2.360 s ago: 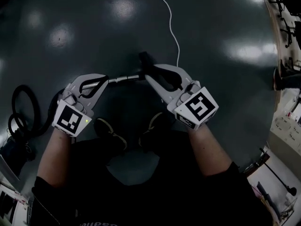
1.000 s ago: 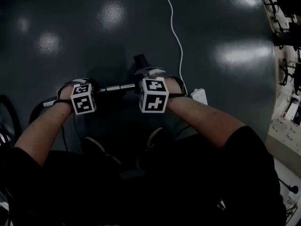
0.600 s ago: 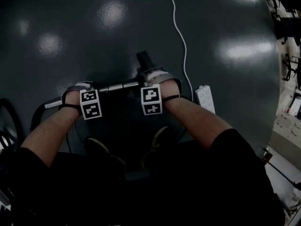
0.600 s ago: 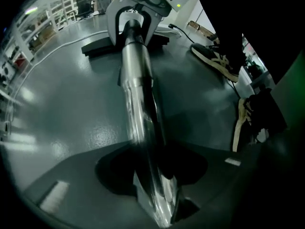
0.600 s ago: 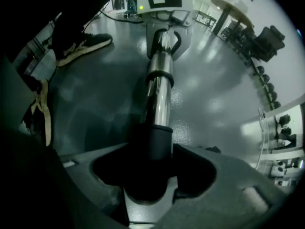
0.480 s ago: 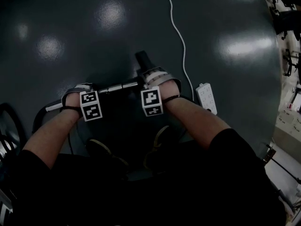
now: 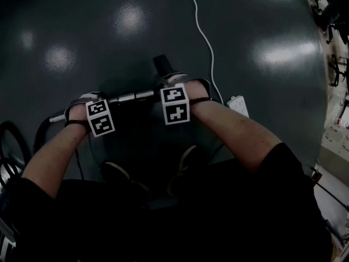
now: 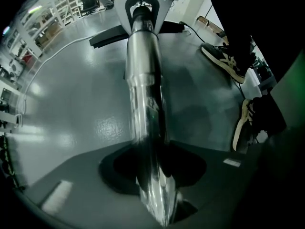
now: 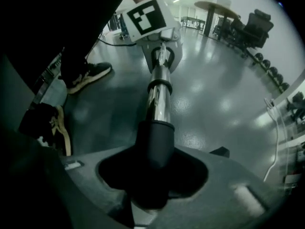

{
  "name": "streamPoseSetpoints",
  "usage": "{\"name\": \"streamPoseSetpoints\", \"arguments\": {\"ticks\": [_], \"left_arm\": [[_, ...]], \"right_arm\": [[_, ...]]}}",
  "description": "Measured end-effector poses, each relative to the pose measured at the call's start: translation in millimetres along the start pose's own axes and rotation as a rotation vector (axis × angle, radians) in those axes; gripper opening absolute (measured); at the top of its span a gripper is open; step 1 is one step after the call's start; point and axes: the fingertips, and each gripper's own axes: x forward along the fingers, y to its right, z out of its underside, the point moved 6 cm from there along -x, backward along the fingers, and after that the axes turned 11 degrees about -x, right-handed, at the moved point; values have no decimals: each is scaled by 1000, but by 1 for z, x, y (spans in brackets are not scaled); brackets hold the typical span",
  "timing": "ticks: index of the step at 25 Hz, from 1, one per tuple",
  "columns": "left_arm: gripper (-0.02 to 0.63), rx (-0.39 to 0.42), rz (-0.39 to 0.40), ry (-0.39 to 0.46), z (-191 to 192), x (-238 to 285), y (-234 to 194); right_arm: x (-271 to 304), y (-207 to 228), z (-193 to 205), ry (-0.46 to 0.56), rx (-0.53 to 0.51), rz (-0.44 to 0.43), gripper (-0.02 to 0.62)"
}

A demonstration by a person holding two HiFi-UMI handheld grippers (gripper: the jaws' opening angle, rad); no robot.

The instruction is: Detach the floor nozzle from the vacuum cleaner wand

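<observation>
A chrome wand (image 7: 131,97) lies on the dark floor, its right end joined to the black floor nozzle (image 7: 163,65). Both grippers point down over it. My left gripper (image 7: 88,106) straddles the wand's left part. In the left gripper view the chrome tube (image 8: 143,80) runs up through the left gripper (image 8: 152,175), whose jaws have just been closing and wrap it. My right gripper (image 7: 178,87) sits at the joint. There the black sleeve (image 9: 155,140) fills the right gripper (image 9: 152,178), whose jaws have also just been closing round it.
A white cable (image 7: 200,34) runs across the floor to a power strip (image 7: 238,103) right of my right arm. The person's two shoes (image 7: 117,174) stand just below the wand. A black hose (image 7: 12,142) coils at the left edge. Furniture lines the right edge.
Both grippers, earlier held up and wide open, have come down over the wand. Over the last second both sank a little lower onto it, the left also shifting sideways.
</observation>
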Motion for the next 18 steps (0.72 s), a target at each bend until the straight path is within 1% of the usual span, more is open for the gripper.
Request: {"name": "streamPoseSetpoints", "arguments": {"ticks": [3,5,7,8,9,10,11,12,14,16,18], "left_arm": [[147,-7,-19,-4,1,-12,-7],[146,1,-27,3,0,-19,-8],[146,20,-33,8,-2,-26,-7],[146,28,-33,11,-3,-28,-6],[146,31,-29,15,-5,-30,-5],[145,25,-17,21,-6,-31,-4],[146,12,5,30,-7,-31,-5],[145,-6,34,41,-8,-32,-6],[144,-45,86,66,-9,-34,-8],[143,-79,116,86,-7,-35,-12],[141,-108,130,100,-7,-39,-18]], "right_arm": [[-21,13,-4,77,56,-134,153],[-35,17,-1,126,152,-262,158],[-46,15,-2,216,260,-410,166],[-50,15,-3,258,297,-462,169],[-53,16,-2,283,318,-491,172],[-55,16,-1,287,320,-491,173],[-57,18,0,272,303,-460,171],[-59,20,0,246,267,-406,163],[-61,24,-2,187,168,-271,155],[-56,28,-3,118,81,-140,143],[-52,34,0,4,-3,15,137]]}}
